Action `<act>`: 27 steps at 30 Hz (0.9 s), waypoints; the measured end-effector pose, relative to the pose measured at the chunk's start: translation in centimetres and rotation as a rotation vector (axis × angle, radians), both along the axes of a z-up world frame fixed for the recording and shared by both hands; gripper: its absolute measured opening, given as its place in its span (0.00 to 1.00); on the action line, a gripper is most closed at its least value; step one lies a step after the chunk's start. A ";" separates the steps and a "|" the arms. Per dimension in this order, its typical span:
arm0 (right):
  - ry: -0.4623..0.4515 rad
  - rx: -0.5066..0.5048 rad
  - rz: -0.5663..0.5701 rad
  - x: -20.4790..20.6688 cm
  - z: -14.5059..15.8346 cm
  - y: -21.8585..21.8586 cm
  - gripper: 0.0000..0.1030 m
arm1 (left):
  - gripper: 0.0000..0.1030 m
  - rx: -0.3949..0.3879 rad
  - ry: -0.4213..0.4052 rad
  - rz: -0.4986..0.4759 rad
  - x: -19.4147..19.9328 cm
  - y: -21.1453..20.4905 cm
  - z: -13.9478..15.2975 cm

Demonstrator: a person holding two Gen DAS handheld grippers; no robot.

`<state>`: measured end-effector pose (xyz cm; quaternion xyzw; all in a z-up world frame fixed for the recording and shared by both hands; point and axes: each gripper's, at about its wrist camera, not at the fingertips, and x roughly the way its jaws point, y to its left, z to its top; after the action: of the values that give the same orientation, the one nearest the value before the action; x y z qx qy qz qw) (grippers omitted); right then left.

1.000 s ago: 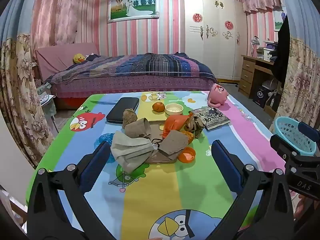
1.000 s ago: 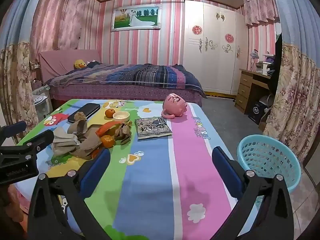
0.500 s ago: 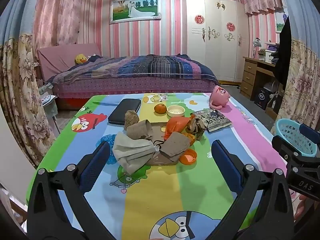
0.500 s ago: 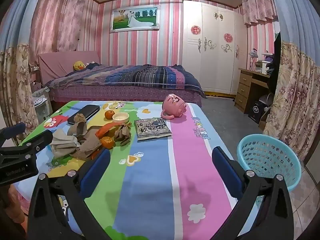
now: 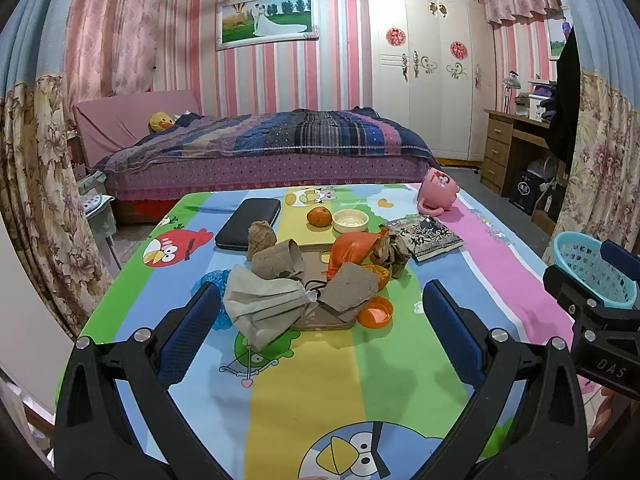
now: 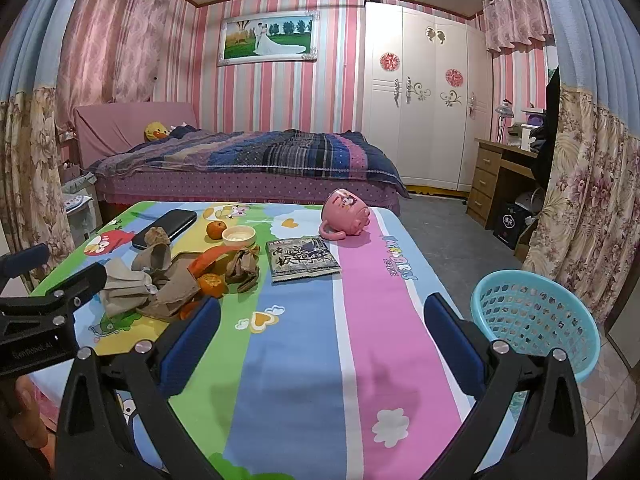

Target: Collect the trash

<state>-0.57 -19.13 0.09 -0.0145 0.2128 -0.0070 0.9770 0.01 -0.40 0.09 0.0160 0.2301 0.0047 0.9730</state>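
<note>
A heap of trash lies mid-table: crumpled grey-brown paper (image 5: 262, 306), a cardboard piece (image 5: 352, 284), an orange plastic bag (image 5: 352, 246), dry husks (image 5: 390, 250) and orange peel (image 5: 375, 311). The heap also shows in the right wrist view (image 6: 160, 284). A light blue basket (image 6: 536, 316) stands on the floor right of the table, also visible in the left wrist view (image 5: 592, 272). My left gripper (image 5: 320, 328) is open and empty, just short of the heap. My right gripper (image 6: 320, 336) is open and empty over the table's right half.
On the colourful tablecloth (image 5: 304, 384) are a black case (image 5: 248, 224), a whole orange (image 5: 319, 216), a small white bowl (image 5: 351, 220), a book (image 6: 302, 258) and a tipped pink mug (image 6: 346, 214). A bed (image 5: 260, 140) stands behind, a wooden desk (image 6: 500, 176) at right.
Both grippers have drifted slightly; the view has shifted a little and the heap sits marginally farther. Nothing on the table has moved. Both grippers stay open.
</note>
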 end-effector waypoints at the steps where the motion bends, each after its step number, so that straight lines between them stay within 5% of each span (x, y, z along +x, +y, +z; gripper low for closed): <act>1: 0.000 -0.001 -0.001 0.0 0.0 0.0 0.96 | 0.95 0.001 -0.003 0.001 0.0 0.0 0.0; 27: -0.003 0.001 -0.006 -0.1 0.2 -0.4 0.96 | 0.95 -0.001 -0.001 0.006 0.0 0.1 0.0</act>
<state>-0.66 -19.51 0.25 -0.0135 0.2112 -0.0097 0.9773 -0.01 -0.32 0.10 0.0149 0.2296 0.0076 0.9731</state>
